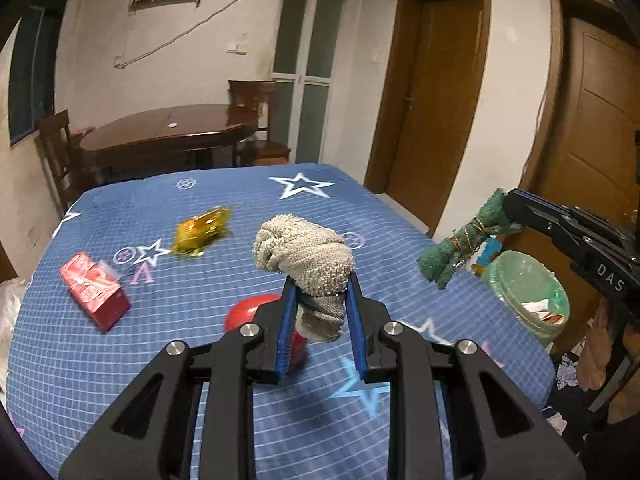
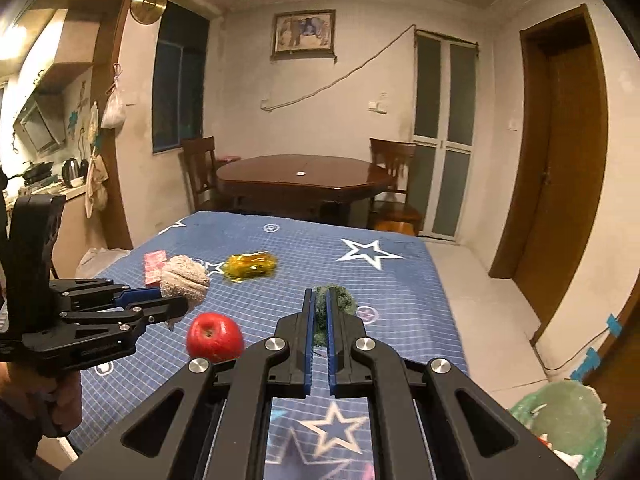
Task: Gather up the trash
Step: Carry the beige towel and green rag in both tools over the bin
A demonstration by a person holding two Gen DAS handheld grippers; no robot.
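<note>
The left gripper (image 1: 320, 292) has its fingers clamped on a beige crumpled cloth (image 1: 306, 258), lifted above the blue star-patterned tabletop (image 1: 200, 360). The right gripper (image 2: 319, 300) has its fingers drawn narrow around a green rag bundle (image 1: 464, 240) tied with wire, held off the tabletop's right edge above a green-lined trash bin (image 1: 528, 296). On the tabletop lie a red apple (image 2: 215, 337), a red carton (image 1: 94, 290) and a gold wrapper (image 1: 202, 232).
</note>
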